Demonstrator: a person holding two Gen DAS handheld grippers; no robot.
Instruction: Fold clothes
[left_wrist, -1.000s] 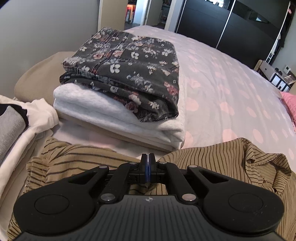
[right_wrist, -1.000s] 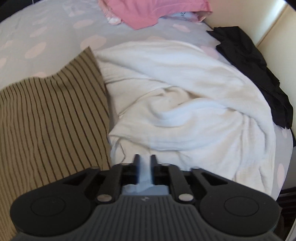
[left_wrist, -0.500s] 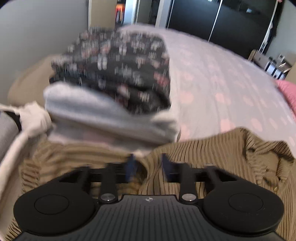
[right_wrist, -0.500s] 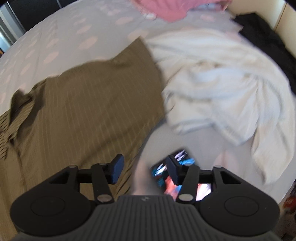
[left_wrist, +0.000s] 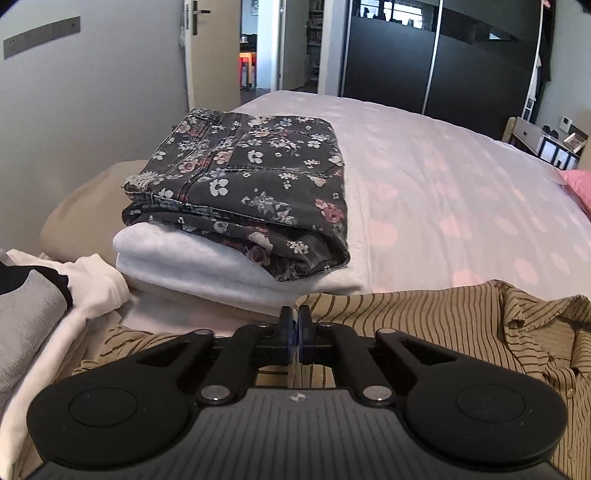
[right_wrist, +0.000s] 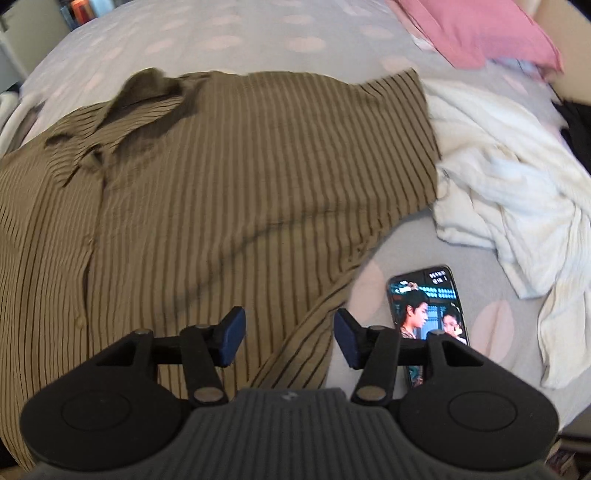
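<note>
An olive shirt with thin dark stripes (right_wrist: 240, 166) lies spread on the bed, collar at the far left. My right gripper (right_wrist: 289, 325) hangs open above its near right corner, where a narrow strip of the cloth runs under the gap between the fingers. In the left wrist view the same shirt (left_wrist: 424, 314) lies crumpled along the near edge. My left gripper (left_wrist: 294, 317) sits over the shirt's far edge with its jaws closing and almost together. No cloth shows between them.
Folded floral jeans (left_wrist: 251, 177) top a stack of folded white cloth (left_wrist: 192, 262) just beyond the left gripper. White and grey garments (left_wrist: 33, 306) lie at the left. A lit phone (right_wrist: 428, 306), a rumpled white garment (right_wrist: 517, 184) and pink cloth (right_wrist: 480, 29) lie right of the shirt.
The left jaws opened briefly and came nearly together again in much the same place. The right gripper opened wide and swung left from the white garment to the shirt's corner, and the phone came into view.
</note>
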